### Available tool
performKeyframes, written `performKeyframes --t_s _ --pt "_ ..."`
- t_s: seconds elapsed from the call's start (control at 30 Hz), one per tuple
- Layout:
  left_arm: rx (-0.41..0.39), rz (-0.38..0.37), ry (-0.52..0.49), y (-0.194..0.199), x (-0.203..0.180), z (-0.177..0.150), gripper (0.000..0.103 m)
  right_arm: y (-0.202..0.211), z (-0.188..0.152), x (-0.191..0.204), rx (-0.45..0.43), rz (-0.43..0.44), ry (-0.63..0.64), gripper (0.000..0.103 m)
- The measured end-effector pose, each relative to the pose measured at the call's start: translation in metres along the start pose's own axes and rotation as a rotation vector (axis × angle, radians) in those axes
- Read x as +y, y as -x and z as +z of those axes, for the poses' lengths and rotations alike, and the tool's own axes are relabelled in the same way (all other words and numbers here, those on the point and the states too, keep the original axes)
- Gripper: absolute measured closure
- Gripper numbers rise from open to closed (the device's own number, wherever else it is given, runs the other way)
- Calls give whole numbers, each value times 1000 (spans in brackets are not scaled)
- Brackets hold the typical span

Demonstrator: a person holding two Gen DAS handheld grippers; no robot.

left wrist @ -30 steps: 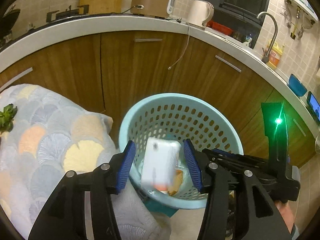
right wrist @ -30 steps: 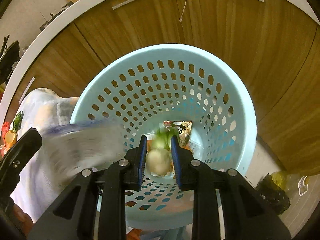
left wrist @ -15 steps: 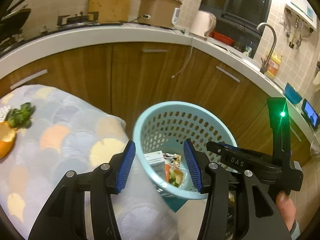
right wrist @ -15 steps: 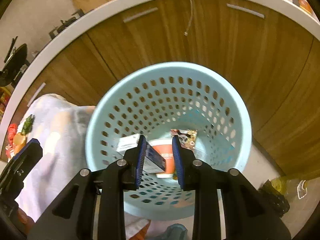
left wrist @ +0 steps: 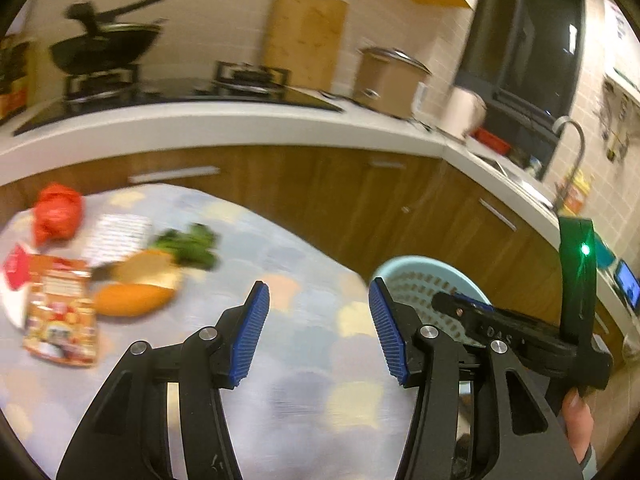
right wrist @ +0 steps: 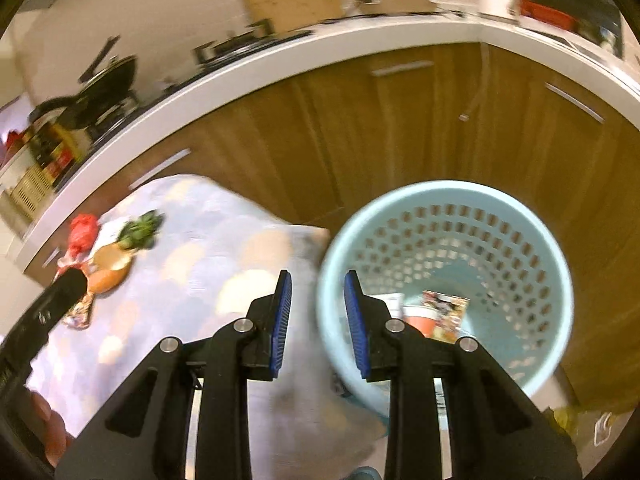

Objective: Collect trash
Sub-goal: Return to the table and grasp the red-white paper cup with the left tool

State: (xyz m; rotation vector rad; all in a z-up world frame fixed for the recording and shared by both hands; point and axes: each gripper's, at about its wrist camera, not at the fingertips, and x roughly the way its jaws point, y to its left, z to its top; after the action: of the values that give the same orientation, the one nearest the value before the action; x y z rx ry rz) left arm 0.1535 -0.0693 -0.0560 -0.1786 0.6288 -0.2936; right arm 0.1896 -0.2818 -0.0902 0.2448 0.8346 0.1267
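Two pairs of tongs hang over a cloth-covered desk (left wrist: 304, 364) beside a pale blue perforated basket (right wrist: 532, 248). The left tongs (left wrist: 318, 326) stand moderately wide with nothing between their blue pads, only the patterned cloth showing in the gap. The right tongs (right wrist: 318, 318) are set narrow and also empty; through their gap the basket's near rim and the edge of the cloth are visible. In the left view the right tongs appear as a black body with a green light, crossing in front of the basket.

Inside the basket lie a printed wrapper (right wrist: 450, 312), an orange-red cup (right wrist: 420, 318) and a white box (right wrist: 394, 304), close together on its floor. At the far end of the desk a cluster of trash remains: a crumpled red bag (left wrist: 58, 214), a white sheet of paper (left wrist: 116, 234), green leafy scraps (left wrist: 190, 246), orange peel (left wrist: 132, 298) and a printed food packet (left wrist: 60, 316). These pieces are blurred, so finer detail cannot be told. Behind runs a white kitchen counter (left wrist: 224, 120) over wooden cabinets, with a black wok (left wrist: 104, 48) on the stove.
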Motion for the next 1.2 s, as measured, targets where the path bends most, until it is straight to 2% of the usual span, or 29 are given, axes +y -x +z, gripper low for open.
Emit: performKeyframes --t_s 0.17,0.23,0.3,0.43,0.53,0.6,0.73,0.77,0.87,0.97,1.03,1.2 --pt "-58 78 58 34 49 10 45 -7 0 58 6 68 101 78" --pt "-80 123 78 49 71 13 42 -10 -2 79 6 89 140 72" --pt "-98 176 92 63 96 13 41 -12 -4 102 -2 112 185 56" --pt "-136 302 168 87 157 13 40 -17 -10 150 -21 162 280 56" --pt "-123 354 238 94 205 14 40 -30 -19 179 -17 171 324 56" --pt "-88 353 244 90 231 15 40 -42 -26 192 -7 180 335 56" --pt "-28 346 213 70 259 16 38 -63 -41 208 20 181 359 56" --pt "-18 347 211 64 264 15 34 -65 -43 208 24 181 362 56" --pt "29 315 216 45 279 14 31 -73 -49 207 34 170 366 56" --pt "72 325 246 30 289 4 27 -76 -48 202 44 181 349 56" --pt "56 338 262 27 291 2 24 -75 -49 200 40 195 342 56" --pt "82 225 305 16 288 3 24 -75 -51 207 37 185 358 56"
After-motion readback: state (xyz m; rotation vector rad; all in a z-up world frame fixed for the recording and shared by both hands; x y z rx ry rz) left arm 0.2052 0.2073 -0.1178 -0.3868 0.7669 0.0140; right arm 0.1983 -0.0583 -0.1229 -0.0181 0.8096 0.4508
